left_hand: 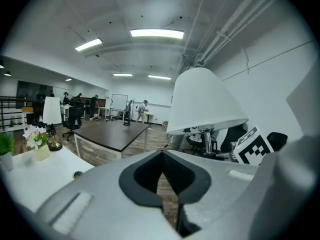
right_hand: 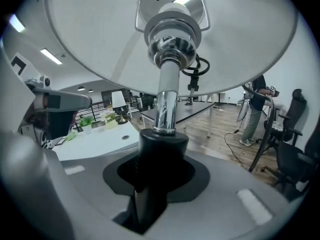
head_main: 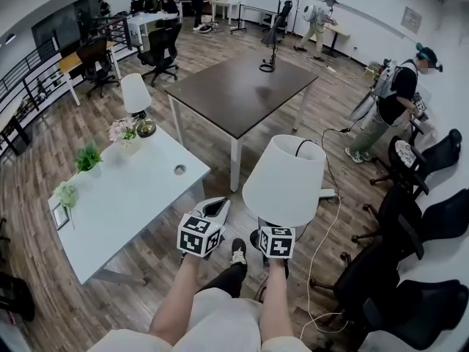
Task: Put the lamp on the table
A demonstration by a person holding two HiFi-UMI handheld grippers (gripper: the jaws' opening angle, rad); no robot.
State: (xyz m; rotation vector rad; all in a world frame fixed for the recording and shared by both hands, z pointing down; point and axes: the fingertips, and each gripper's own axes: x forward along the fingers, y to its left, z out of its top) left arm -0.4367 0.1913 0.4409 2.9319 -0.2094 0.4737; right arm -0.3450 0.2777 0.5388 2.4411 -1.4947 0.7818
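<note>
**Head view: the lamp (head_main: 284, 180) is up in the air, held by the right gripper (right_hand: 156, 181)**

The lamp has a big white shade and a shiny metal pole. It stands upright over the wood floor (head_main: 80, 119), just beside the right edge of the white surface (head_main: 143, 200), and it is not on it. A white cord (head_main: 316, 270) lies on the floor close by.

In the right gripper view, the jaws are clamped on the black bottom part of the lamp's pole. The shade fills the top of that picture.

The left gripper (head_main: 217, 208) is right next to the lamp, on its left. In the left gripper view its jaws are together, with nothing between them. The white shade shows up and to the right of them.

A small lamp (head_main: 136, 103), a pot of pink flowers (head_main: 123, 133) and two green plants (head_main: 88, 158) stand along the far left side of the white surface. A dark surface (head_main: 242, 86) stands behind it. Black chairs (head_main: 410, 226) are on the right. People stand far off in the room.
</note>
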